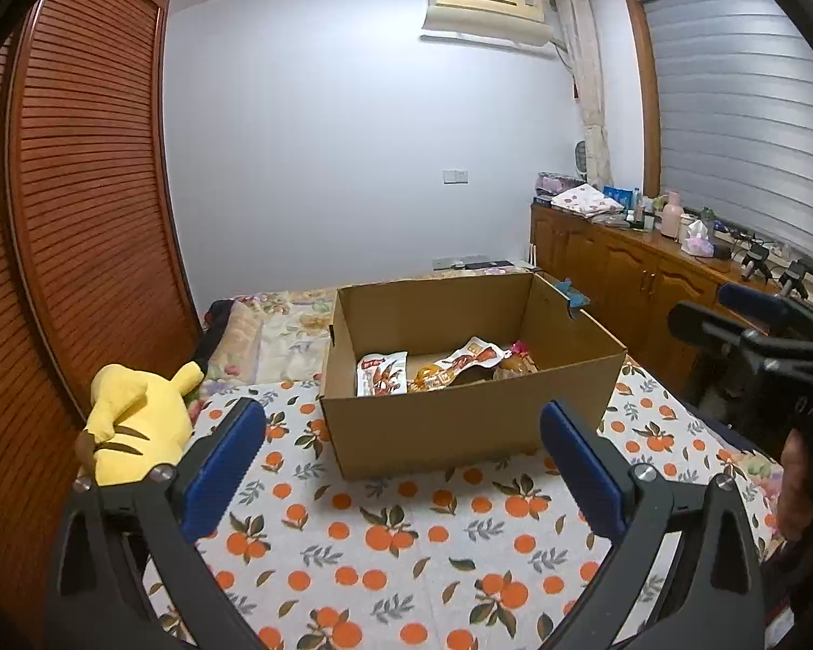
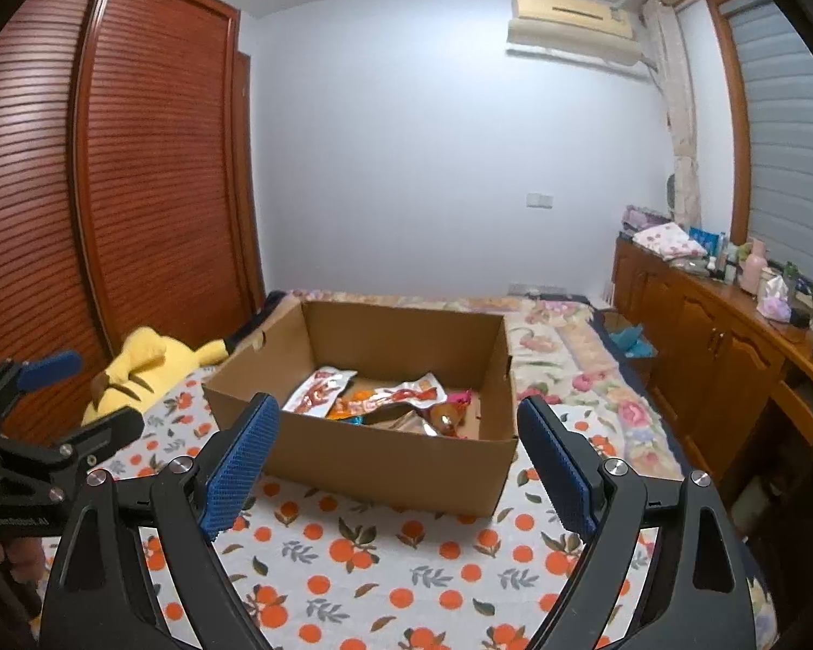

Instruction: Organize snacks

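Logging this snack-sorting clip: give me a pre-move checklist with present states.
1. left gripper empty, jaws apart: ok.
2. right gripper empty, jaws apart: ok.
3. cardboard box open on top, upright on the orange-print sheet: ok.
4. snack packets lying inside the box: ok.
5. Loose snacks left on the sheet: none in view; beyond the frame, cannot tell.
6. yellow plush toy apart from the box: ok.

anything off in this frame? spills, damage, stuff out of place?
Nothing spilled or damaged. Snack packets lie jumbled inside the cardboard box, none on the orange-print sheet. Only stray: a yellow plush toy lying on its side left of the box. Both the left gripper and right gripper are open, empty.
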A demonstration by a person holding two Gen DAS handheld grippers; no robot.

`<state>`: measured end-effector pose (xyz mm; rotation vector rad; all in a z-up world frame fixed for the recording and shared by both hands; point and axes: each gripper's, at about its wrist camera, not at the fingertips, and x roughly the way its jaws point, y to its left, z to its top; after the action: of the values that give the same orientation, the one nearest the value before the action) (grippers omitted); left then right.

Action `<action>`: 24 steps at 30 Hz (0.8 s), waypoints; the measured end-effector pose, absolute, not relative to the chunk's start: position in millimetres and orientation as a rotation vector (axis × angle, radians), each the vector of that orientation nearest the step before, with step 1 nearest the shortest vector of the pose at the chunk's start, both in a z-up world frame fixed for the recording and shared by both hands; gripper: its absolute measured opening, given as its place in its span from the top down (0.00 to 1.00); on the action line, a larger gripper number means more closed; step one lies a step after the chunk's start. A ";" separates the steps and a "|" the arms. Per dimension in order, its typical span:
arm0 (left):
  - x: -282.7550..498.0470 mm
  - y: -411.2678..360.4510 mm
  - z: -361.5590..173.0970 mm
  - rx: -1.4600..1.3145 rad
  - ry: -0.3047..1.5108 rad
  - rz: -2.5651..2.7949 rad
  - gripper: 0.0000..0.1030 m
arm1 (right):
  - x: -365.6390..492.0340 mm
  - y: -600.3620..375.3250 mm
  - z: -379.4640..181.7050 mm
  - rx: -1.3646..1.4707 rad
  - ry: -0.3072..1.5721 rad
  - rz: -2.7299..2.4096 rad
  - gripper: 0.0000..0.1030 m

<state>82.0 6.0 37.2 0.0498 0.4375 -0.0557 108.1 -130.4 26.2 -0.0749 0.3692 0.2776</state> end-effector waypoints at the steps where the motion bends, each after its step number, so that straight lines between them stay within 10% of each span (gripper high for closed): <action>1: 78.3 6.5 37.8 0.049 0.436 -0.054 0.01 | 104.6 -131.5 27.8 -0.072 0.364 0.276 0.11; 24: 37.3 15.9 35.9 0.019 0.436 -0.032 0.01 | 55.9 -139.7 17.8 -0.059 0.339 0.240 0.11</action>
<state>37.3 15.9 35.9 0.0192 0.4359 -0.0318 55.9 -139.7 17.8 -0.0594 0.3390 0.2396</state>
